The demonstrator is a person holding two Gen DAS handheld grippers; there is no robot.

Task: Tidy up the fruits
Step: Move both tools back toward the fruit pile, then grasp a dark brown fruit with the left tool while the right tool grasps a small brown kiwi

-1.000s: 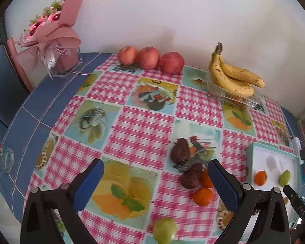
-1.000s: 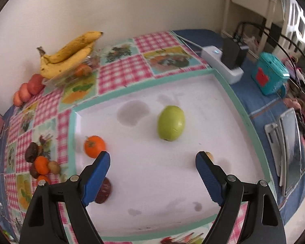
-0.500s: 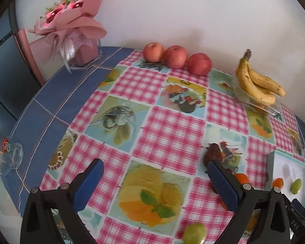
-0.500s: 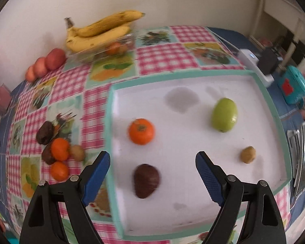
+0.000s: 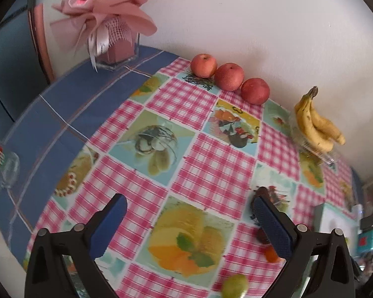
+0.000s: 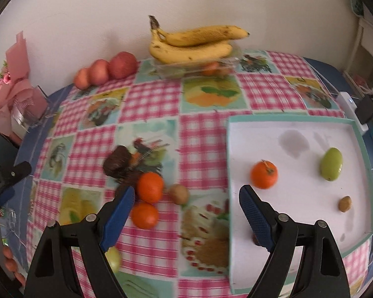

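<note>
White tray [image 6: 298,213] holds orange [image 6: 264,175], pear [image 6: 331,164]; tangerines [image 6: 150,187] just left; my right tongs [image 6: 186,204] and left tongs [image 5: 190,217] both apart, empty.

tangerine [image 6: 264,174] in tray [image 6: 358,134], bananas [image 6: 194,43] behind

Both your wrist cameras look down at a slant over the checked tablecloth [image 5: 211,166], toward the wall.

Your left view sits low and near the cloth, facing its left-hand part: the pink bouquet [image 5: 104,12] at upper left, the three apples [image 5: 230,77] along the wall, the bananas [image 5: 315,124] at right, the white tray [image 5: 335,223] only a sliver at the right edge. Your right view stands further right, looking across cloth and tray [image 6: 298,193] together. Both views share the apples [image 6: 104,72], the bananas [image 6: 194,42], the bouquet [image 6: 17,74] and the loose fruit cluster mid-cloth [image 6: 141,181].
</note>
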